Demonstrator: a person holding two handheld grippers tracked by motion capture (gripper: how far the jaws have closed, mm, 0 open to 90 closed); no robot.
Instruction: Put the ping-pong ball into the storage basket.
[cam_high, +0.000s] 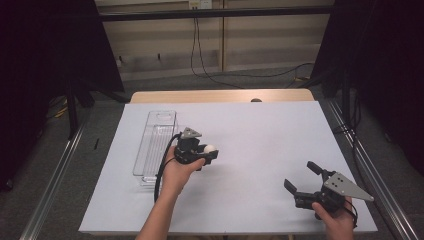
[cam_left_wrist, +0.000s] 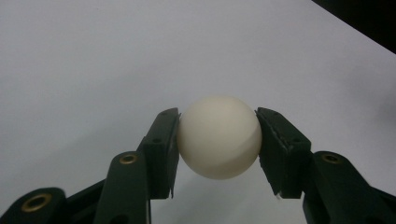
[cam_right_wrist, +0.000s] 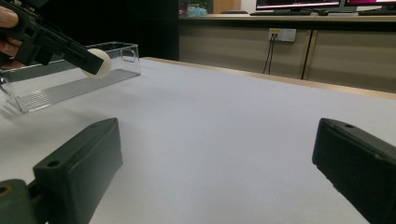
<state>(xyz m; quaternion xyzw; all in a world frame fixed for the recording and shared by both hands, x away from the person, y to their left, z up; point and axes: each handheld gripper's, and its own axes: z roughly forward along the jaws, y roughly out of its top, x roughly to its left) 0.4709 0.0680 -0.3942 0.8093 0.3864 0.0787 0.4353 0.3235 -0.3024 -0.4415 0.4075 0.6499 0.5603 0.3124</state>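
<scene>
left claw (cam_left_wrist: 218, 140) grips white ball (cam_left_wrist: 219, 136) — right claw (cam_right_wrist: 215, 177) agape.

Small round cream-white ball (cam_left_wrist: 219, 137), smooth and plain, pinched on both sides by the left gripper (cam_high: 206, 152), held up over the white table, just right of the clear plastic tray (cam_high: 150, 150)

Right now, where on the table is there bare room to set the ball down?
White sheet lies bare between left gripper holding the ball and right gripper, and along the far edge. Crowded only by the clear tray at left.
</scene>
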